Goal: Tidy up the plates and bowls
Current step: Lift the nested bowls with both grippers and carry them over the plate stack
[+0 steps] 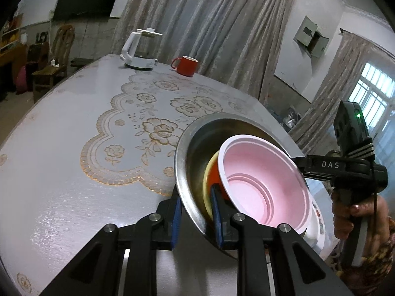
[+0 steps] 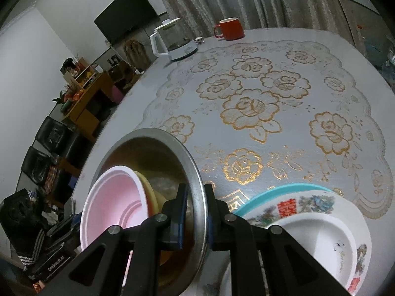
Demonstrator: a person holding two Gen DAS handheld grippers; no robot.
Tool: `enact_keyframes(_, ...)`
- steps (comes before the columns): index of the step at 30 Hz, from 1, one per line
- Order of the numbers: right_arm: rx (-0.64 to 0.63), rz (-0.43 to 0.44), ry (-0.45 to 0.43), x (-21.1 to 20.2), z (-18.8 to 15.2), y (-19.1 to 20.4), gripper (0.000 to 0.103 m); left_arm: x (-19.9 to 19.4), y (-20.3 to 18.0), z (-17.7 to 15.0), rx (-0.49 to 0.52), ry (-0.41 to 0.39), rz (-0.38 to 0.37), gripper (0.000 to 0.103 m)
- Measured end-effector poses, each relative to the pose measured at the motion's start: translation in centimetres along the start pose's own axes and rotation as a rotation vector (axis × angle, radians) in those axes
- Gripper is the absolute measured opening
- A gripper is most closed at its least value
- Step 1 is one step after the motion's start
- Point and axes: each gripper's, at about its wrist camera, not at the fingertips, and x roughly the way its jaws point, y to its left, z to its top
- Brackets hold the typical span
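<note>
We are seeing the pink plastic bowl (image 1: 264, 185) sitting inside the yellow bowl (image 1: 208, 180), both nested in the steel basin (image 2: 148, 153). The flower-patterned white plates (image 2: 321, 227) are lying just right of the basin on the lace-patterned table (image 2: 271, 98). At the far edge, the white electric kettle (image 2: 172, 42) is standing left of the red mug (image 2: 228, 28).

A silver metal bowl (image 1: 197, 148) holds a pale pink bowl (image 1: 266, 185) over a yellow-rimmed orange one (image 1: 214, 172), above a grey tablecloth (image 2: 271, 123) patterned with gold roses.
</note>
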Motion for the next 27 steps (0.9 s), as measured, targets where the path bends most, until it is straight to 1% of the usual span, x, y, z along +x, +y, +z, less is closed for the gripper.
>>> enact_keyframes(3, 0.01, -0.002, -0.012, -0.9, -0.5, -0.5, 0.013, 0.0, -0.9, -0.1, 0.012, -0.001, -0.02, 0.022)
enact_keyframes(7, 0.056, 0.013, -0.033, -3.2, -1.5, -2.1, 0.013, 0.1, -3.0, 0.0, 0.043, 0.003, -0.062, 0.022)
enact_keyframes(13, 0.105, -0.036, -0.093, -7.2, -3.1, -4.8, 0.013, 1.3, -6.8, -0.2, 0.102, 0.031, -0.137, 0.022)
enact_keyframes(16, 0.134, -0.057, -0.118, -8.9, -4.0, -6.3, 0.013, 2.0, -8.5, -0.4, 0.127, 0.051, -0.161, 0.022)
enact_keyframes(20, 0.189, -0.081, -0.12, -9.8, -5.4, -8.9, 0.013, 3.5, -10.9, -1.3, 0.17, 0.092, -0.171, 0.022)
enact_keyframes(25, 0.273, -0.097, -0.105, -9.6, -7.4, -12.0, 0.013, 5.2, -12.5, -2.4, 0.194, 0.134, -0.176, 0.022)
enact_keyframes(27, 0.285, -0.105, -0.108, -9.5, -7.8, -12.8, 0.013, 5.9, -13.0, -2.6, 0.2, 0.151, -0.172, 0.023)
